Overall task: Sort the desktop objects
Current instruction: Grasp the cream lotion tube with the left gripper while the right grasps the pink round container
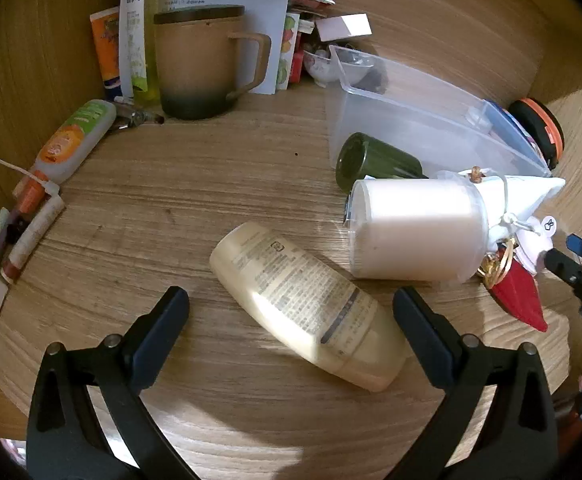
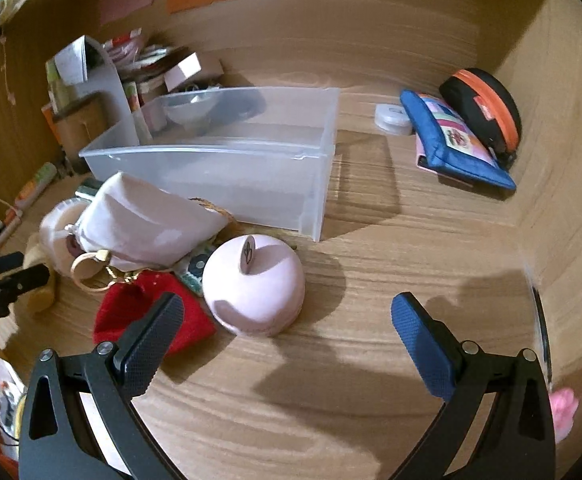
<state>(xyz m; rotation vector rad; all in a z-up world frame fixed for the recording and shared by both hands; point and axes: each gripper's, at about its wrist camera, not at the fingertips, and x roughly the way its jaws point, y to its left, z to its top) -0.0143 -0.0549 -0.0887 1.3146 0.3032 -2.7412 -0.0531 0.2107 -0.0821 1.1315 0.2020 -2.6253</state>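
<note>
Clutter covered the wooden worktop (image 1: 195, 184). The left gripper (image 1: 291, 320) hovered with its fingers (image 1: 163, 320) spread wide, and a cream lotion bottle (image 1: 307, 308) lay on its side between them, untouched by either pad. Just beyond it lay a pale cylindrical jar (image 1: 415, 232) on its side, a dark green jar (image 1: 375, 162) behind that, and a clear plastic bin (image 1: 431, 120) farther back. A tan lidded mug (image 1: 207, 64) stood near the back wall, with tubes leaning beside it.

The right gripper (image 2: 287, 336) also had its fingers (image 2: 151, 344) fully spread and held nothing. Ahead of it sat a pink dome-shaped object (image 2: 255, 284), beside a red pouch (image 2: 147, 312) and a white cloth bag (image 2: 143, 220). A blue pouch (image 2: 455, 140) leaned near the right wall.
</note>
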